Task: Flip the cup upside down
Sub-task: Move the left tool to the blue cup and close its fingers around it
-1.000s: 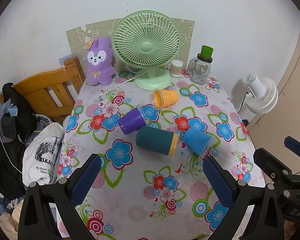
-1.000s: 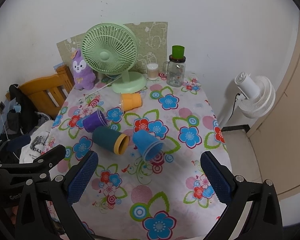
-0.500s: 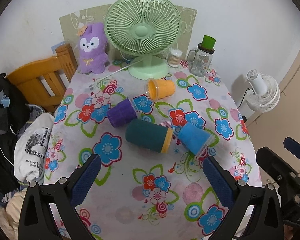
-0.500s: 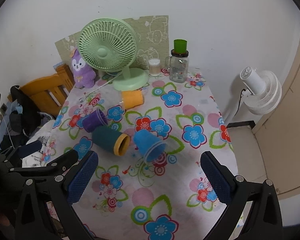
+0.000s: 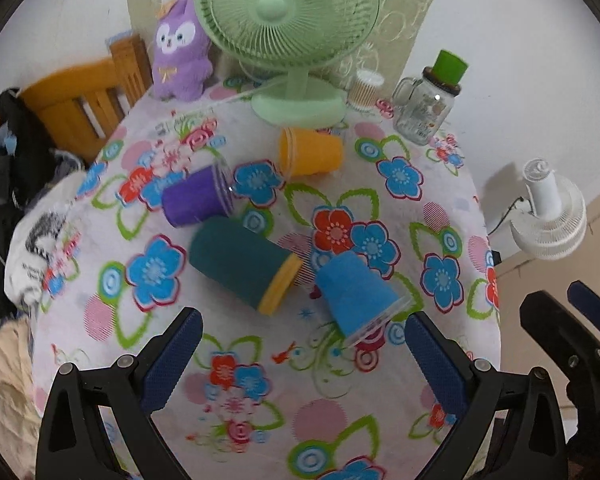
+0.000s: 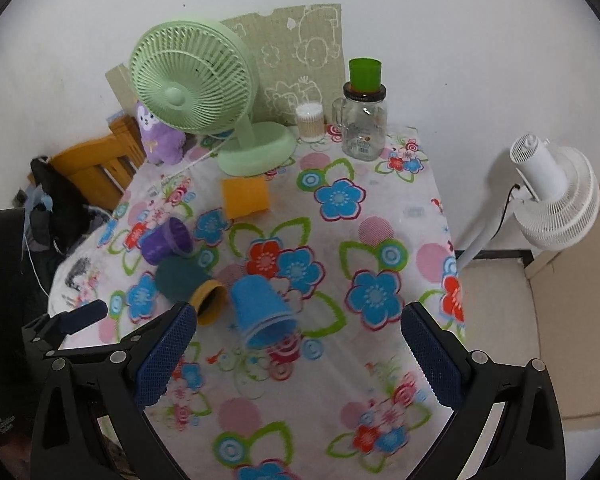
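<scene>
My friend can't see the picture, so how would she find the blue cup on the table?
Start at the big green desk fan at the back of the flowered tablecloth, then come forward past the orange plastic cup and the purple plastic cup. The blue plastic cup lies on its side nearest the front, beside the dark teal cup with a yellow rim; it is the only blue one.

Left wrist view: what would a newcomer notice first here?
Four cups lying on their sides mid-table: orange, purple, teal and blue, on a loud floral tablecloth. Behind them a green fan stands at the wall, a purple plush beside it.
</scene>
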`<state>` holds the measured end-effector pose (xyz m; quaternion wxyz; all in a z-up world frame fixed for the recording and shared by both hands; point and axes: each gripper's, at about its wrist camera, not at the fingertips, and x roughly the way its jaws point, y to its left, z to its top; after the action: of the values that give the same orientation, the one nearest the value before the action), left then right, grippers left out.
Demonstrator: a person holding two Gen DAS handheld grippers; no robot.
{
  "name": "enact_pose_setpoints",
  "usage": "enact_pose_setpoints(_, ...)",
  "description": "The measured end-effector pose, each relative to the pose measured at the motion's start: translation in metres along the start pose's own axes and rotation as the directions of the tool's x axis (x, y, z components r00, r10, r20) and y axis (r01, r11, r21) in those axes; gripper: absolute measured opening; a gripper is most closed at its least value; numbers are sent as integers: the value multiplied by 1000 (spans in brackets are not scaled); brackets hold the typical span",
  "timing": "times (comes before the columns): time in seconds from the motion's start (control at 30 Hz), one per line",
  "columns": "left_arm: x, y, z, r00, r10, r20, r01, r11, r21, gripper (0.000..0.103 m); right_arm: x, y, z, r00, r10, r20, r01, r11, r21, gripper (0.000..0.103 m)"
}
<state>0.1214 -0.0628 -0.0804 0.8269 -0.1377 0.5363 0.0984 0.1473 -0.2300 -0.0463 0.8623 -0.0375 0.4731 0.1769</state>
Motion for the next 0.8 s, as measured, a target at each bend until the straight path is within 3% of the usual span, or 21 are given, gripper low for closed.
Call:
enact_pose_setpoints(0.47, 69, -41, 10, 991, 49, -125, -67, 988, -142, 98, 72, -43, 34, 993, 72, -90, -78, 995, -56, 103)
enact_pose_setpoints(0.8, 97, -54, 17, 979, 80, -190, -110, 982, -151, 93, 109, -54, 44, 985, 90, -149, -99, 993, -58, 103)
